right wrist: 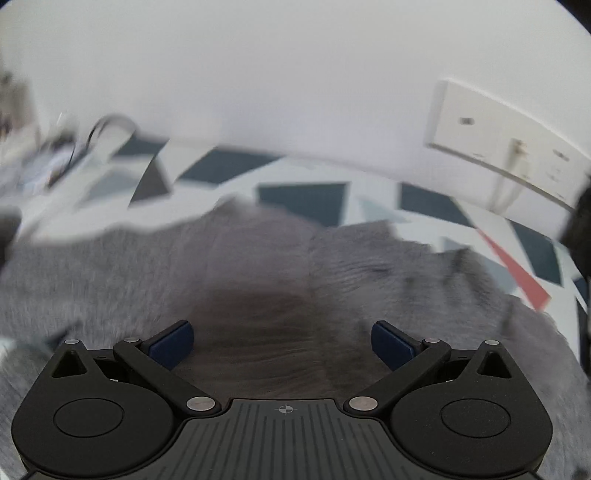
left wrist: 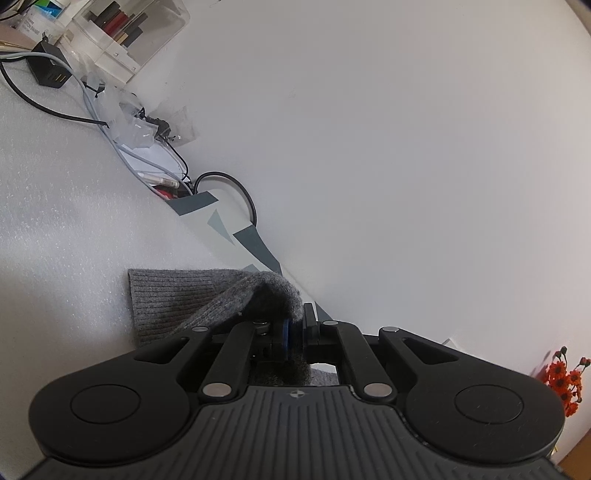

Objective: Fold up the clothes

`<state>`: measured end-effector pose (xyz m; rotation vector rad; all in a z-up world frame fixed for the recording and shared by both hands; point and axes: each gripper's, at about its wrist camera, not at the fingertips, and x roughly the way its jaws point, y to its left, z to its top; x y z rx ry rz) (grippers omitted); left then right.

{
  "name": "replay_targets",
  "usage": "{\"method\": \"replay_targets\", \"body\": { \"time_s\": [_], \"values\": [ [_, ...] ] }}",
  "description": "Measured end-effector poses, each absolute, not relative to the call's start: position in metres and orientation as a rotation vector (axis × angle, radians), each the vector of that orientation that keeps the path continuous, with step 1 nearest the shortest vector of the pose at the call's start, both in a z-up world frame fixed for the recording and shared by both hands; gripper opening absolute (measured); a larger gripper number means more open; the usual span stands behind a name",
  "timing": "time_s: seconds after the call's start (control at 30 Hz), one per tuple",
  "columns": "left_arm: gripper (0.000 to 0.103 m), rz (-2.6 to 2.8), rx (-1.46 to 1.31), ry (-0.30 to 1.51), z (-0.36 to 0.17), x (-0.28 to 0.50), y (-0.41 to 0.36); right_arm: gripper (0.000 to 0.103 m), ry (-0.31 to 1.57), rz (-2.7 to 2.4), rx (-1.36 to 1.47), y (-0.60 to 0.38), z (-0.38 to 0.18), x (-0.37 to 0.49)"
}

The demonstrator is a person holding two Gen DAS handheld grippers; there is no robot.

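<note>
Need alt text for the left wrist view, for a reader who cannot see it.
The left tongs are shut on a fold of a grey knit garment, lifting it off a white foam sheet. Beyond lie a patterned cloth, cables and a clear box along a white wall; orange flowers show at right.

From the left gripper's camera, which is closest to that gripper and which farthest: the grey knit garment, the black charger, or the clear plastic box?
1. Grey knit garment: pinched in the left gripper.
2. Black charger: far upper left, among cables.
3. Clear plastic box: top left, just beyond the charger.
</note>
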<state>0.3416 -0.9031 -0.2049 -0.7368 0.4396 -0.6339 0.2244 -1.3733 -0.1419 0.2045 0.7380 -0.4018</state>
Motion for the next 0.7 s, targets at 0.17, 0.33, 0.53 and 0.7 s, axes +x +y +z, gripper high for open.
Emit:
{"method": "replay_targets", "body": {
  "time_s": [0.17, 0.33, 0.53, 0.7],
  "values": [
    [0.005, -0.638, -0.733, 0.443, -0.205, 0.342, -0.904, 0.102, 0.717, -0.588, 0.325, -1.416, -0.137, 0.178],
    [0.005, -0.638, -0.724, 0.447, -0.204, 0.341, -0.905, 0.102, 0.797, -0.589, 0.288, -1.413, -0.158, 0.167],
    [0.005, -0.627, -0.723, 0.447, -0.203, 0.339, -0.904, 0.102, 0.807, -0.452, 0.186, -1.378, -0.162, 0.172],
    [0.005, -0.619, -0.727, 0.448, -0.203, 0.339, -0.903, 0.102, 0.737, -0.513, 0.233, -1.393, -0.143, 0.154]
  ]
}}
